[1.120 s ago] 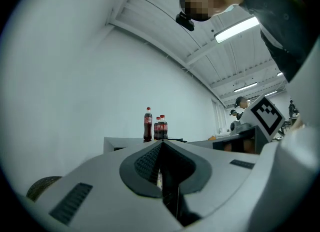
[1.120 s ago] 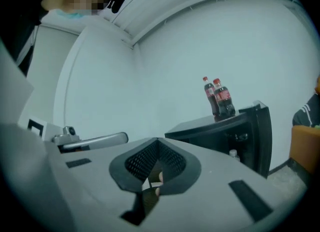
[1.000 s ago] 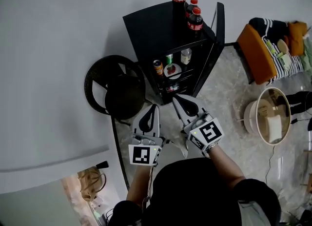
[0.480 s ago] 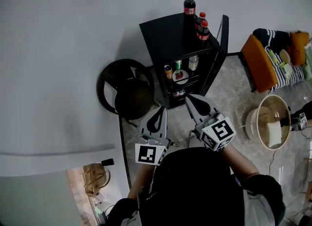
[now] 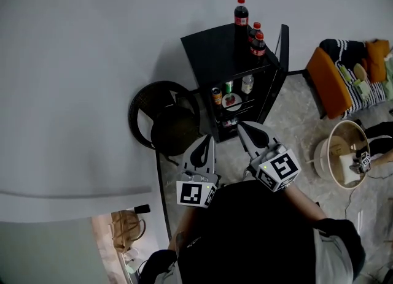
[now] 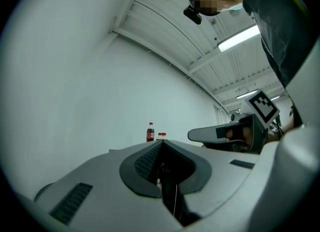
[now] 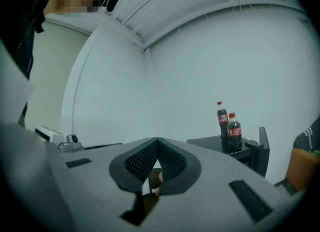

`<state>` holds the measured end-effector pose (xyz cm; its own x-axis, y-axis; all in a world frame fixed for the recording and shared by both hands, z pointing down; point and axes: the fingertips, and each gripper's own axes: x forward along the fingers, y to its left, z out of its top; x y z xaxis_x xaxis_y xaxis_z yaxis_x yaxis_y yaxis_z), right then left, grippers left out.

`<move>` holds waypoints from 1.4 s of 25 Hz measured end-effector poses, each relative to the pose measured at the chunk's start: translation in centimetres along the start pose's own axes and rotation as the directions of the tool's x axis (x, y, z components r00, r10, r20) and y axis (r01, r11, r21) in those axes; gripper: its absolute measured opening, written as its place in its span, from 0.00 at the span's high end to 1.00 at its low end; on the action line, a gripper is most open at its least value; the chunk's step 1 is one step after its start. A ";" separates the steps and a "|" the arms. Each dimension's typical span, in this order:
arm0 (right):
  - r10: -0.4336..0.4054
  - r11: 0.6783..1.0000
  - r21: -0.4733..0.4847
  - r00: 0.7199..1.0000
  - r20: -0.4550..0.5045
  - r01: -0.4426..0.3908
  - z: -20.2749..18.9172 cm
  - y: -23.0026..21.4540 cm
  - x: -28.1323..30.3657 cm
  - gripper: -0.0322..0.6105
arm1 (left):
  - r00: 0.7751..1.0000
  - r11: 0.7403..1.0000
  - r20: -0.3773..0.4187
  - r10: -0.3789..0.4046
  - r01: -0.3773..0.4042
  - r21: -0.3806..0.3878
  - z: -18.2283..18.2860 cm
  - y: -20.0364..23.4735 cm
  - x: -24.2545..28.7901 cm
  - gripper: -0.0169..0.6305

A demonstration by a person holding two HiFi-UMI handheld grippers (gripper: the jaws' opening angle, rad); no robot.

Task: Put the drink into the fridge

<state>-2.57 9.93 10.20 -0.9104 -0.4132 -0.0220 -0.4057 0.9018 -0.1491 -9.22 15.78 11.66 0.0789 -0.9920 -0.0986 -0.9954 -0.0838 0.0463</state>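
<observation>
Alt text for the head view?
From above: a person holds the left gripper and right gripper, both shut and empty, toward an open black fridge. Three cola bottles stand on top; cans sit on a shelf inside.

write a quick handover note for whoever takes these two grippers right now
Left gripper: jaws shut, empty, short of the fridge.
Right gripper: jaws shut, empty, alongside the left one.
The door is open; cans and a plate sit on the shelves.
Three cola bottles stand on the fridge top, untouched.
Done: door open, nothing more.
Left: open one gripper, take a bottle off the top (probably the front one) and set it on a shelf inside.
</observation>
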 end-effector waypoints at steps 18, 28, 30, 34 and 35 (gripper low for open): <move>-0.090 0.993 -0.075 0.995 -0.042 0.087 -2.2 0.2 -2.7 0.93 | 0.998 0.998 -0.030 -0.052 0.051 -0.028 -2.2 -1.6 -0.4 0.96; -0.103 0.992 -0.074 0.993 -0.063 0.098 -3.1 0.6 -4.7 0.93 | 0.996 0.995 -0.010 -0.090 0.090 -0.042 -2.4 -3.9 -1.8 0.96; -0.098 0.993 -0.077 0.994 -0.054 0.094 -3.0 0.7 -5.1 0.93 | 0.996 0.996 -0.009 -0.087 0.086 -0.034 -2.4 -4.2 -2.2 0.96; -0.088 0.993 -0.080 0.995 -0.055 0.083 -3.3 0.9 -5.4 0.93 | 0.997 0.997 -0.028 -0.072 0.071 -0.031 -2.7 -4.4 -3.0 0.96; -0.087 0.994 -0.074 0.995 -0.058 0.083 -3.4 0.9 -5.5 0.93 | 0.997 0.997 -0.034 -0.069 0.068 -0.030 -2.9 -4.5 -3.2 0.96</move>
<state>1.75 13.41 13.59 -0.8748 -0.4821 0.0486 -0.4845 0.8714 -0.0773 -4.87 19.10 14.62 0.1491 -0.9865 -0.0676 -0.9856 -0.1538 0.0697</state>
